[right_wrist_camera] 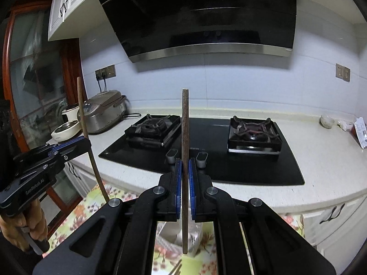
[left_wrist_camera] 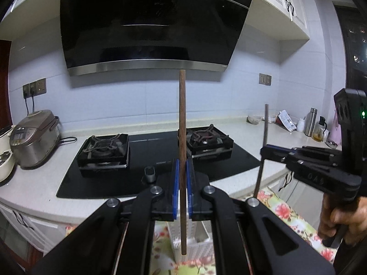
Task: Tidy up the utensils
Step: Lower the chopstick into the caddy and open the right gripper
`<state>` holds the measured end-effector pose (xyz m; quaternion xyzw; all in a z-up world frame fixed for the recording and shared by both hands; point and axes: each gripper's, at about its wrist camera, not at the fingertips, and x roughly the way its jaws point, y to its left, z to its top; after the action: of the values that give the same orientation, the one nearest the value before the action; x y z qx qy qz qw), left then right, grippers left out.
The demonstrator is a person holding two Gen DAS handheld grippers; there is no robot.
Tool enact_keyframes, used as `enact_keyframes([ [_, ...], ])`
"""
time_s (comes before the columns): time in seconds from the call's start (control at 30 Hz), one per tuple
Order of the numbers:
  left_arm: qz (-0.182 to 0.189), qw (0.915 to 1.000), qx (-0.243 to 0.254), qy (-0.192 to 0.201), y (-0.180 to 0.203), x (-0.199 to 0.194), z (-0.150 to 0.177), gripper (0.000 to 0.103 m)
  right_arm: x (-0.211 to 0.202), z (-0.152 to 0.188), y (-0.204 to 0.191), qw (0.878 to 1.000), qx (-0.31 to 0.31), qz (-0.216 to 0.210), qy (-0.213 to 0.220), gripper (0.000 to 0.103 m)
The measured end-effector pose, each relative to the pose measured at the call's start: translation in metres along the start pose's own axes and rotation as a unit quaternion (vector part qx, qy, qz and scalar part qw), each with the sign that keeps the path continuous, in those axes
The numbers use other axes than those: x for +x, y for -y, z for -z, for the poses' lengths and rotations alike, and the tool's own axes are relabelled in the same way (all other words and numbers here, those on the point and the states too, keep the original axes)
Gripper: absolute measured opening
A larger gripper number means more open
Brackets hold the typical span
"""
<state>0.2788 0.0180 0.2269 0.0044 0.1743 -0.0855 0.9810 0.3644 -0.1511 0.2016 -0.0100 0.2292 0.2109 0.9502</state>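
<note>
My left gripper (left_wrist_camera: 182,167) is shut on a brown wooden chopstick (left_wrist_camera: 182,119) and holds it upright, its lower end over a white perforated utensil basket (left_wrist_camera: 195,243) on a floral cloth. My right gripper (right_wrist_camera: 185,167) is shut on a darker chopstick (right_wrist_camera: 185,126), also upright, above a pale container (right_wrist_camera: 181,236) on the same cloth. The right gripper (left_wrist_camera: 266,150) with its chopstick (left_wrist_camera: 266,126) shows at the right of the left wrist view. The left gripper (right_wrist_camera: 84,143) with its chopstick (right_wrist_camera: 81,105) shows at the left of the right wrist view.
A black two-burner gas hob (left_wrist_camera: 146,160) sits in the white countertop (left_wrist_camera: 34,192) under a black range hood (left_wrist_camera: 151,25). A rice cooker (left_wrist_camera: 34,139) stands at left. A bowl (left_wrist_camera: 254,119), bottles (left_wrist_camera: 309,122) and a packet stand at the back right. More chopsticks (right_wrist_camera: 175,268) lie on the floral cloth (right_wrist_camera: 73,220).
</note>
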Motion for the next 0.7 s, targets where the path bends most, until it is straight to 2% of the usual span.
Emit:
enact_keyframes([
  [0.23, 0.000, 0.9999, -0.010, -0.003, -0.002, 0.038, -0.001, 0.006, 0.035, -0.006, 0.002, 1.000, 0.001, 0.009, 0.000, 0.007],
  [0.5, -0.010, 0.9993, -0.034, -0.010, -0.014, 0.074, 0.029, 0.006, 0.068, 0.016, 0.010, 1.000, 0.006, 0.012, -0.013, 0.007],
  [0.7, -0.013, 0.9976, -0.028, -0.062, -0.013, 0.101, 0.058, 0.006, 0.086, 0.038, 0.018, 0.999, 0.017, 0.015, -0.042, 0.007],
])
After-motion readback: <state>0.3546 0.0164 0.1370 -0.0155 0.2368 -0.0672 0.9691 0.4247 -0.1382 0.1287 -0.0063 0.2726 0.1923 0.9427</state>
